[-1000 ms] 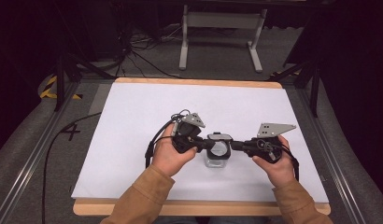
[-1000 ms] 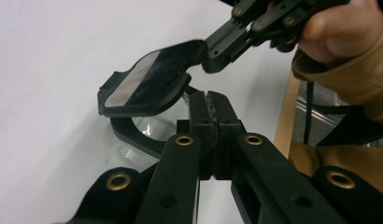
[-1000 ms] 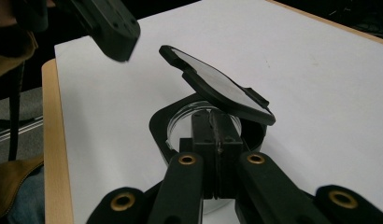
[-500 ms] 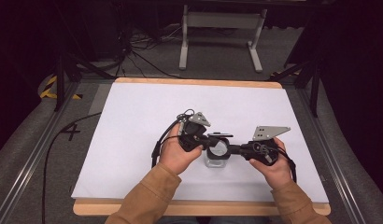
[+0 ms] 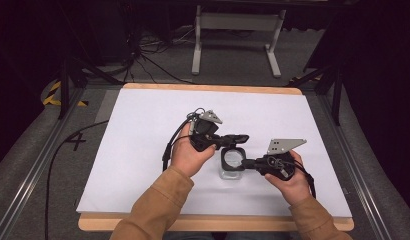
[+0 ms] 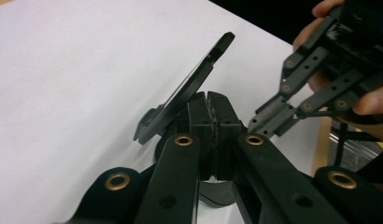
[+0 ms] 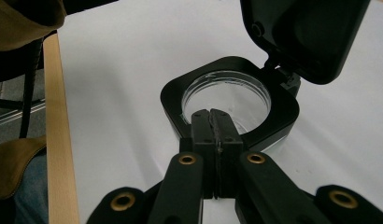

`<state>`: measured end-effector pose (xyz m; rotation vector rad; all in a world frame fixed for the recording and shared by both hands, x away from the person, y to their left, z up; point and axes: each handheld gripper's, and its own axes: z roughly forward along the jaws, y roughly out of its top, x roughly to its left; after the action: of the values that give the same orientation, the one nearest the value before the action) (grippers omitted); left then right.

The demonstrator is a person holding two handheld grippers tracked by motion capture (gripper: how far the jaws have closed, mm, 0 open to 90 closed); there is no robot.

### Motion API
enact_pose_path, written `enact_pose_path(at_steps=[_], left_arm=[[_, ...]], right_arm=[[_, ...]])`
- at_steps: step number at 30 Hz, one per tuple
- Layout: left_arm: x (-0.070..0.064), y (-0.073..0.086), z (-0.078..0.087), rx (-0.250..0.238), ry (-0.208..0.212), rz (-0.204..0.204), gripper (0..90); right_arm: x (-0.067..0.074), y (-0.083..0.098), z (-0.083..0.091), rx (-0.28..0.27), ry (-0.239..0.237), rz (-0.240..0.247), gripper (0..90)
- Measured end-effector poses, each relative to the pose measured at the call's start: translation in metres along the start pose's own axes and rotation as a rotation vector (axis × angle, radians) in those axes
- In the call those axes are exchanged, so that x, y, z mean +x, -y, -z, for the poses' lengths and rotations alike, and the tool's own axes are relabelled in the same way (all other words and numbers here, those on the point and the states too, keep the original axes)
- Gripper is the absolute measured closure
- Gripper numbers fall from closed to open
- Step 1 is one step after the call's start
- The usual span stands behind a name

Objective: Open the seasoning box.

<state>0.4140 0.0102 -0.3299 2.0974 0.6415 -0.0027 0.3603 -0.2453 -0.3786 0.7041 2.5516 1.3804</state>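
Worktop (image 5: 143,150): white surface, light wood edge. Container (image 7: 213,100): clear body, black square collar; hinged lid (image 7: 301,32) black. Left tongs (image 5: 232,138) and right tongs (image 5: 247,163): black with brass-coloured rivets and grey plates. Sleeves (image 5: 158,205): tan. Floor (image 5: 23,165): grey, yellow-and-black tape.

Change over the last second: the left gripper (image 5: 232,139), jaws closed, has shifted from the jar's (image 5: 232,165) left side to its far side. The hinged lid (image 5: 236,137), earlier lying over the jar's mouth, now stands raised and tilted back beside that gripper, leaving the round opening uncovered. The left forearm has swung in with it.
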Motion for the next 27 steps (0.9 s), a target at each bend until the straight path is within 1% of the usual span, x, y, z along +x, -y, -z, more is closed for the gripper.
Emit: enact_pose_path(at_steps=[2,3,5,6,8,9,11,13,14,16,17,18,21,24,27], left_arm=[[0.001,-0.001,0.000,-0.003,-0.005,0.003,89.7],[0.004,-0.002,-0.001,-0.012,-0.003,0.006,89.7],[0.008,-0.003,-0.003,-0.026,0.006,0.027,89.7],[0.011,-0.003,-0.004,-0.027,0.010,0.028,89.7],[0.013,-0.003,-0.005,-0.037,0.005,0.045,89.8],[0.016,-0.003,-0.006,-0.038,-0.004,0.044,89.7],[0.018,-0.003,-0.007,-0.052,-0.008,0.056,89.8],[0.020,-0.003,-0.007,-0.055,-0.012,0.066,89.7],[0.021,-0.003,-0.007,-0.056,-0.016,0.064,89.8],[0.022,-0.003,-0.008,-0.065,-0.025,0.073,89.8],[0.024,-0.003,-0.008,-0.066,-0.035,0.067,89.8],[0.024,-0.003,-0.009,-0.066,-0.042,0.071,89.8],[0.026,-0.003,-0.011,-0.074,-0.043,0.086,89.7],[0.026,-0.003,-0.013,-0.074,-0.046,0.079,89.8],[0.024,-0.002,-0.011,-0.065,-0.045,0.082,89.3]], right_arm=[[0.001,0.000,0.000,0.000,0.002,0.005,90.0],[0.001,0.000,0.000,-0.001,0.004,0.010,90.0],[0.001,0.000,0.000,0.001,0.006,0.011,90.0],[0.001,0.000,0.000,0.001,0.007,0.012,90.0],[0.001,0.000,0.000,0.002,0.010,0.017,90.0],[0.001,0.000,0.000,0.002,0.009,0.016,90.0],[0.001,0.000,0.000,0.000,0.008,0.015,90.0],[0.001,0.000,0.000,-0.001,0.008,0.017,90.0],[0.001,0.000,0.000,-0.001,0.007,0.018,90.0],[0.001,0.000,0.000,-0.001,0.008,0.018,90.0],[0.001,0.000,0.000,0.001,0.008,0.021,90.0],[0.001,0.000,0.000,0.001,0.008,0.021,90.0],[0.002,0.000,0.000,0.001,0.011,0.030,90.0],[0.002,0.000,0.000,0.002,0.015,0.043,90.0],[0.003,-0.001,0.000,0.007,0.014,0.041,90.0]])
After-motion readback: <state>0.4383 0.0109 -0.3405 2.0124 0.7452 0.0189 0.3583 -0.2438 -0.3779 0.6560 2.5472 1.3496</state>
